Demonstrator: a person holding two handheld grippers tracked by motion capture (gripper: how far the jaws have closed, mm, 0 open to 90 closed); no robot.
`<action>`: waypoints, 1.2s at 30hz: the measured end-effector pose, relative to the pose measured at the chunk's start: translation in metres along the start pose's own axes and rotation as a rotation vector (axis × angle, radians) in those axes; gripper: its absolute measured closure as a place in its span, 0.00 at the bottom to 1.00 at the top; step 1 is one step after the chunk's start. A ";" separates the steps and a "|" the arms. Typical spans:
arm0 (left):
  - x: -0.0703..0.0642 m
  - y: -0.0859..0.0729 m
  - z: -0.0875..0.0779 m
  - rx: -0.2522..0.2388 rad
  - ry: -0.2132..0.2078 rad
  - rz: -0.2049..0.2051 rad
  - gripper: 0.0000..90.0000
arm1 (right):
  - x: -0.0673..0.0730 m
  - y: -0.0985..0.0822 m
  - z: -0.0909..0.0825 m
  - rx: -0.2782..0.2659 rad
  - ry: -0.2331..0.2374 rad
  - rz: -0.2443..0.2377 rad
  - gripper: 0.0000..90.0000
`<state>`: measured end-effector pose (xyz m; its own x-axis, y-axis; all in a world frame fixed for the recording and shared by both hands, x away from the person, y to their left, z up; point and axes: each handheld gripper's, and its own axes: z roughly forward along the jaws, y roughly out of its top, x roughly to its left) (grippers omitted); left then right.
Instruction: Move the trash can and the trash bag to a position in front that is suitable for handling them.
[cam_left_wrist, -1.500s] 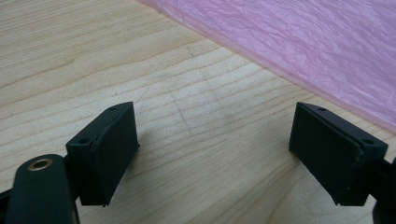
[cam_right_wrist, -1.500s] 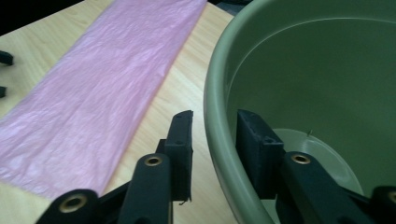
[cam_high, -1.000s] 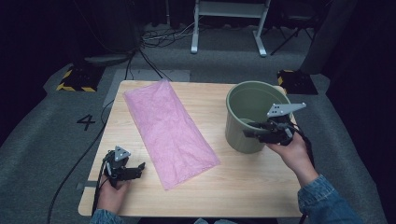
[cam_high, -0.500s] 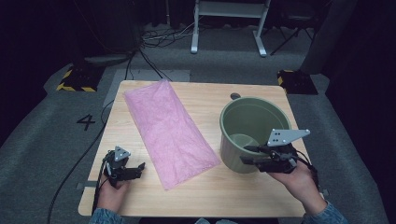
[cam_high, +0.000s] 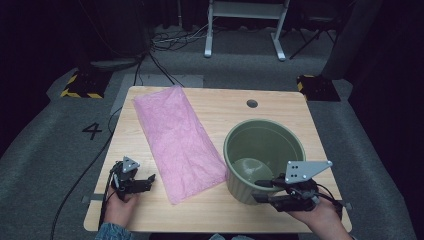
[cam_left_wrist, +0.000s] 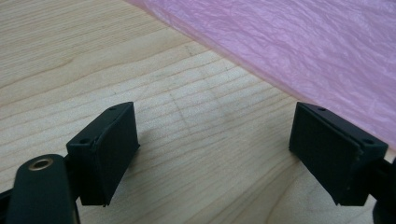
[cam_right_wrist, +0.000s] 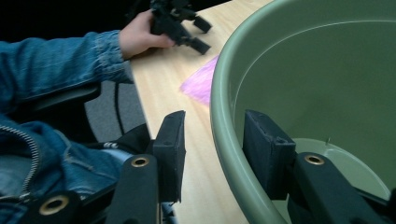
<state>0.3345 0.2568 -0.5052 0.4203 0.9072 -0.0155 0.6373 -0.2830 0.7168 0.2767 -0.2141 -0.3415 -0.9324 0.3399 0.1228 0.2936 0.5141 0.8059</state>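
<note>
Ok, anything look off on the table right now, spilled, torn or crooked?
Nothing spilled or damaged. The pink sheet lies flat but diagonal to the table edges; the green bucket stands upright, its rim between the right gripper jaws.

The left hand (cam_high: 119, 207) rests near the table's near-left corner, its left gripper (cam_high: 148, 179) with jaws spread wide apart, pointing right. At near right, the right hand (cam_high: 320, 220) holds the right gripper (cam_high: 261, 190) (jaws parted, pointing left).
</note>
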 end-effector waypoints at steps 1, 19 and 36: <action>0.000 0.000 0.000 0.000 0.001 0.001 0.17 | 0.000 0.000 0.000 0.000 0.000 0.000 0.66; 0.000 0.000 0.000 0.000 -0.002 0.001 0.17 | -0.001 0.000 -0.019 -0.083 0.001 0.039 0.53; 0.000 0.000 0.000 0.000 -0.002 0.002 0.17 | -0.037 -0.014 -0.080 -0.207 -0.245 0.093 0.54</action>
<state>0.3349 0.2571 -0.5052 0.4229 0.9060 -0.0154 0.6366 -0.2850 0.7166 0.2904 -0.2963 -0.3108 -0.8176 0.5703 0.0789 0.3028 0.3094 0.9014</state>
